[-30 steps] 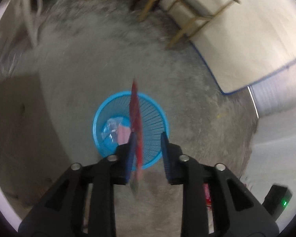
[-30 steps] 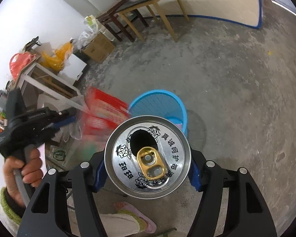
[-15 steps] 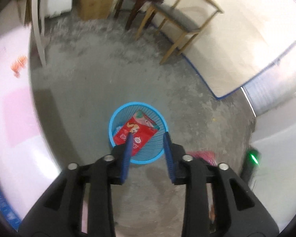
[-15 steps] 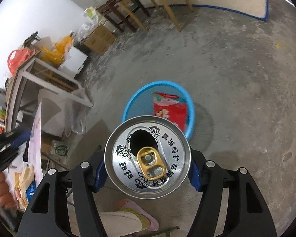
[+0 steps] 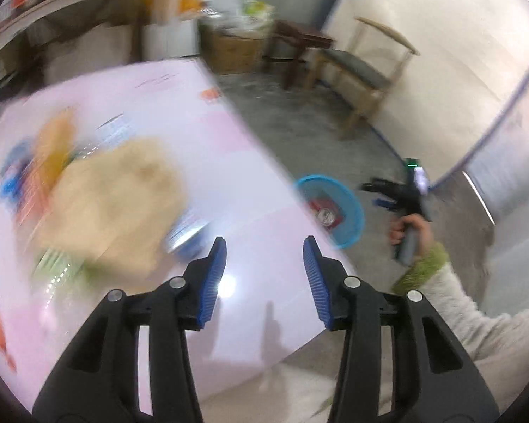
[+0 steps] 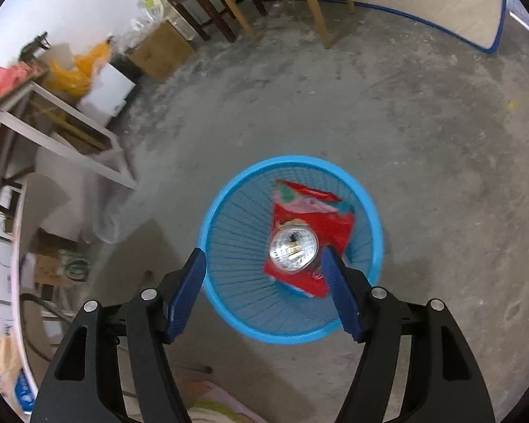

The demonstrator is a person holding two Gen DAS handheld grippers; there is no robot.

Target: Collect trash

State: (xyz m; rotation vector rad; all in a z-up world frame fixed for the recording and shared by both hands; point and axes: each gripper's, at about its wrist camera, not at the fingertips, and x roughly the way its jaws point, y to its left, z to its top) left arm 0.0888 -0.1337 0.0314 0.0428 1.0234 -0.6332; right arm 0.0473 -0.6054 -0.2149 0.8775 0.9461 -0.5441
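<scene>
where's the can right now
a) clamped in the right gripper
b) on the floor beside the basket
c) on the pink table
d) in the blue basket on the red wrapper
d: in the right wrist view the can sits inside the blue basket on top of the red wrapper, and the right gripper above it is open and empty.

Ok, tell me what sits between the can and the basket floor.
In the right wrist view, the can lies on a red snack wrapper, which separates it from the blue basket floor.
</scene>
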